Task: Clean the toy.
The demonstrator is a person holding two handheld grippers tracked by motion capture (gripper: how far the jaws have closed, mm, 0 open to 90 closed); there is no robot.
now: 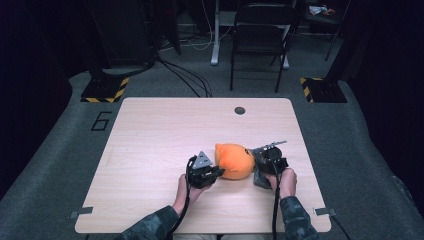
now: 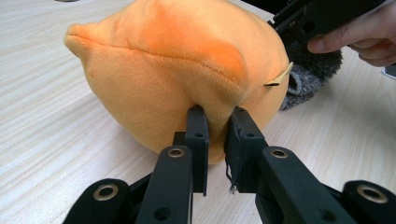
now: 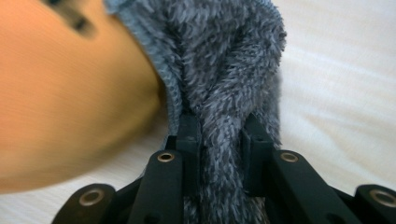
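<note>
The orange plush toy (image 1: 234,161) sat on the wooden table (image 1: 150,135), toward my edge of it. On the toy's left, my left gripper (image 1: 216,171) was pinched tight on a fold of its orange fabric. On the toy's right, touching it, lay the grey fuzzy cloth (image 3: 224,70), and my right gripper (image 1: 262,166) had its jaws clamped narrow on a bunch of that cloth.

Plush orange toy (image 1: 234,161), fuzzy grey cloth (image 3: 229,74)
</note>
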